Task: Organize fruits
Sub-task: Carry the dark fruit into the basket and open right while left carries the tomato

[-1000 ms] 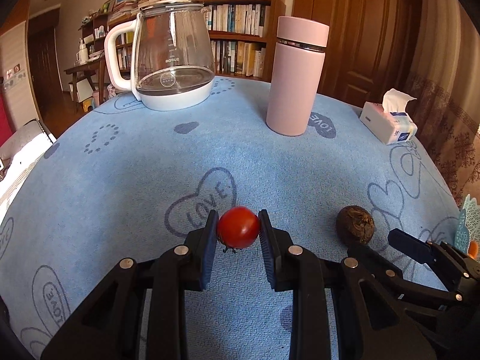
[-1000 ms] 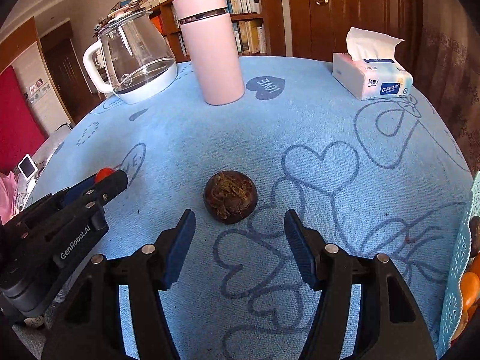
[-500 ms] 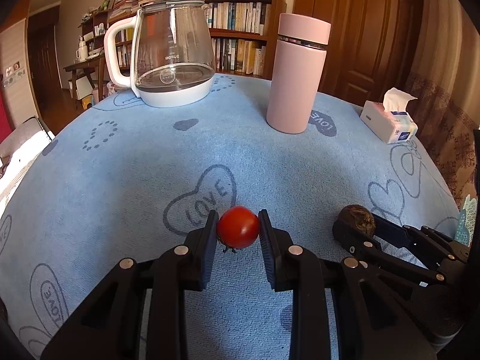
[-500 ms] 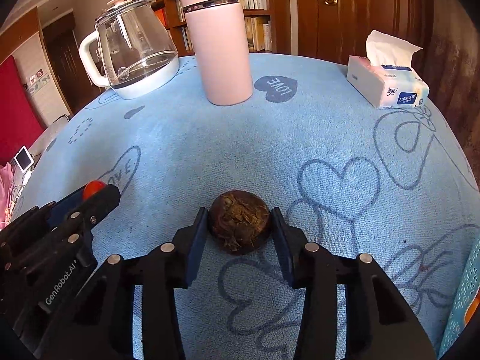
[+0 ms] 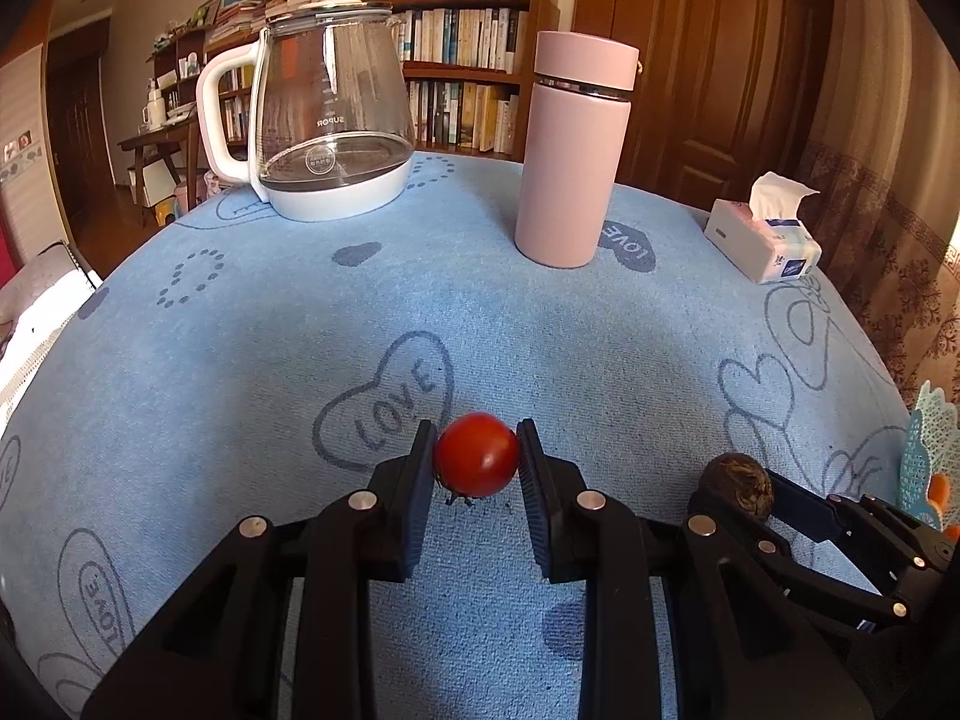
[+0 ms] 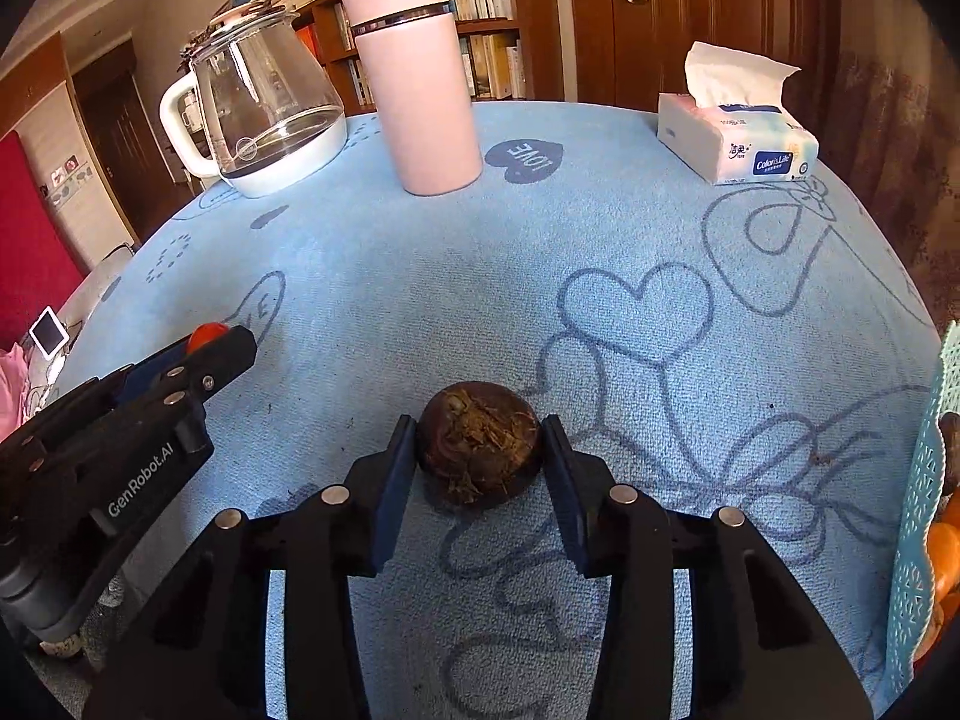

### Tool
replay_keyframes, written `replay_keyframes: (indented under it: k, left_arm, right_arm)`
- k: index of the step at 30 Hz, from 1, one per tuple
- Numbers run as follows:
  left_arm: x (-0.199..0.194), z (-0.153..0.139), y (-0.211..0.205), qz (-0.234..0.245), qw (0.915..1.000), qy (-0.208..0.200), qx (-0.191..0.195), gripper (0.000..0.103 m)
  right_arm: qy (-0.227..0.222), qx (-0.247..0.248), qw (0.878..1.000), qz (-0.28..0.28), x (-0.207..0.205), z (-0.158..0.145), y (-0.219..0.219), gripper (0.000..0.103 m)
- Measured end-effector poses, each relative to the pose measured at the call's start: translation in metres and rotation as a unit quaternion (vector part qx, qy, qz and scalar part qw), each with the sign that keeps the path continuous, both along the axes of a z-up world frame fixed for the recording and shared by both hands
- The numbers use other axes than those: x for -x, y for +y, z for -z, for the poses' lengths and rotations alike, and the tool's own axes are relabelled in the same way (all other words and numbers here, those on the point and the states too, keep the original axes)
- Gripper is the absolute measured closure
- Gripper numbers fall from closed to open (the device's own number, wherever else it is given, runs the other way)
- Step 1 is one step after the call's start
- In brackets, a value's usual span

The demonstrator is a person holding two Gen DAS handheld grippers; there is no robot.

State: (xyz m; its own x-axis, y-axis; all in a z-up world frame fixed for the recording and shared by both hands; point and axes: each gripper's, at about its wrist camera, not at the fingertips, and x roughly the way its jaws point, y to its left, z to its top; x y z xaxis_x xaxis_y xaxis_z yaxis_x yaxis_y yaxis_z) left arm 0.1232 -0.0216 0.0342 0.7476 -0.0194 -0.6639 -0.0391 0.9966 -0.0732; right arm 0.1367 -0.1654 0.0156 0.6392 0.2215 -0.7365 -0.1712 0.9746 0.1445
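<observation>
Tomato [image 5: 476, 454] stem down (round) in left claw [image 5: 476, 462]

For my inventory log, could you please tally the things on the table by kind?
Fruits: 2, a tomato and a brown fruit
Drinkware: 2, a kettle and a flask
Tissue packs: 1
Total: 5

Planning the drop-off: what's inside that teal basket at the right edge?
In the right wrist view the teal basket shows orange fruit and something dark behind its perforated wall. The rest is cut off by the frame.
</observation>
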Motion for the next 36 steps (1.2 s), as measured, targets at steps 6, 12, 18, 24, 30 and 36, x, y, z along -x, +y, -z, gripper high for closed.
replay_keyframes:
  k: [6, 12, 18, 24, 30, 36]
  left_arm:
    - [0.002, -0.001, -0.004, 0.007, 1.0000, -0.003, 0.000, 0.076]
    - [0.006, -0.003, -0.010, 0.017, 0.9998, -0.006, -0.003, 0.076]
    - [0.009, -0.004, -0.015, 0.025, 0.9996, -0.009, -0.003, 0.076]
    - [0.011, -0.005, -0.019, 0.033, 0.9994, -0.012, -0.004, 0.076]
    - [0.013, -0.006, -0.021, 0.039, 0.9991, -0.014, -0.003, 0.076]
    - [0.015, -0.007, -0.023, 0.045, 0.9989, -0.016, -0.003, 0.076]
  right_arm:
    - [-0.002, -0.009, 1.000, 0.011, 0.017, -0.004, -0.010, 0.060]
    - [-0.007, -0.018, 1.000, 0.019, 0.033, -0.011, -0.016, 0.060]
    - [-0.019, -0.026, 0.999, 0.027, 0.044, -0.021, -0.023, 0.060]
    - [-0.026, -0.031, 0.999, 0.034, 0.053, -0.028, -0.027, 0.060]
    - [-0.035, -0.034, 0.998, 0.037, 0.062, -0.035, -0.029, 0.060]
    - [-0.044, -0.037, 0.997, 0.044, 0.068, -0.042, -0.033, 0.060]
